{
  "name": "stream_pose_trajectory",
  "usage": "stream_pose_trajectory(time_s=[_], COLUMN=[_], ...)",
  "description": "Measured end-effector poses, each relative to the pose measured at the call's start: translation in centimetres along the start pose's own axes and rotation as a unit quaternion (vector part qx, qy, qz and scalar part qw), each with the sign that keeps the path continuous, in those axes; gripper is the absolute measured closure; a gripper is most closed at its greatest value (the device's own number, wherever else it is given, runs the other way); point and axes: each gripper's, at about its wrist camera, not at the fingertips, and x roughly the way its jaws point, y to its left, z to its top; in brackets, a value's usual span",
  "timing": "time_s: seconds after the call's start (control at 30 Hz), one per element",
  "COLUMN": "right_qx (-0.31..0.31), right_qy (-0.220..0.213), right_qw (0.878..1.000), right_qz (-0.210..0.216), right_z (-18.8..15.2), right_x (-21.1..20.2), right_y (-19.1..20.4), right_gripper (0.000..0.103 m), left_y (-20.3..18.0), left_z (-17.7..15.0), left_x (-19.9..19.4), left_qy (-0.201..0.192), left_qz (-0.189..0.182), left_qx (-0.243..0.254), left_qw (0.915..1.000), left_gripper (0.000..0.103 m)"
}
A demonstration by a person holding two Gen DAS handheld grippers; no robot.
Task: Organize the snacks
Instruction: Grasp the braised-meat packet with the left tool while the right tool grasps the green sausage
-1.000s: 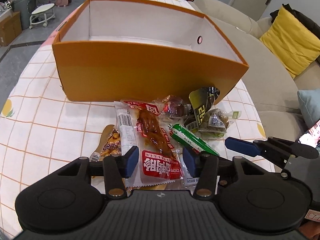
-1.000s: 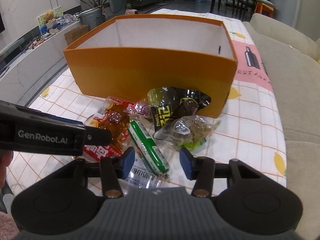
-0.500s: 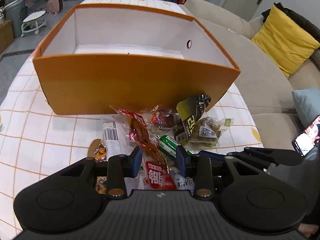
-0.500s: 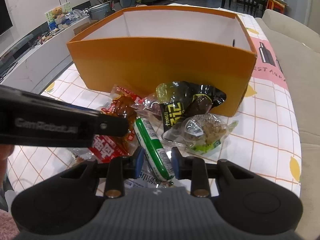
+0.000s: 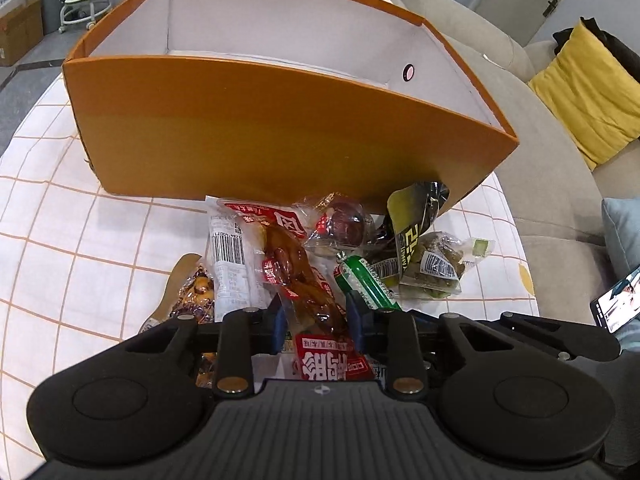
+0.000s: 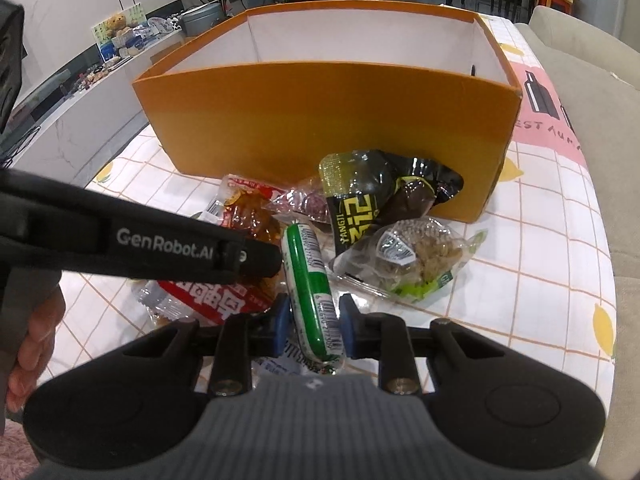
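Closing both claws at the pick step: left gripper (image 5: 316,326) on the red-labelled clear meat packet (image 5: 298,276), right gripper (image 6: 313,326) on the green sausage stick (image 6: 312,290), pads about touching; next, lifting both into the open orange cardboard box (image 5: 280,132).

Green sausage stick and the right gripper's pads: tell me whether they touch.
Touching. In the right wrist view, the right gripper is closing, and both blue pads press the sides of the green sausage stick.

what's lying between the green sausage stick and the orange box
In the right wrist view, a black and yellow pouch lies between the green sausage stick and the orange box, leaning against the box wall.
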Motion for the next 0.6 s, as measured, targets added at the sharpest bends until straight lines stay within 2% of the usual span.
stream_pose_trajectory(time_s=[0.27,0.6], right_qx=[-0.002,0.005], right_qy=[-0.005,-0.02], right_qw=[1.0,1.0], right_qz=[0.004,0.006], right_z=[0.0,0.2], right_x=[-0.7,-2.8], right_y=[0.0,0.3], right_gripper=[0.082,0.084], left_y=[0.4,0.8], left_z=[-0.1,-0.4], left_x=[-1.3,-4.0], left_qy=[-0.015,-0.037], left_qz=[0.008,0.007], left_qx=[-0.012,-0.018], left_qw=[0.9998,0.9991], left_gripper=[0.083,0.086])
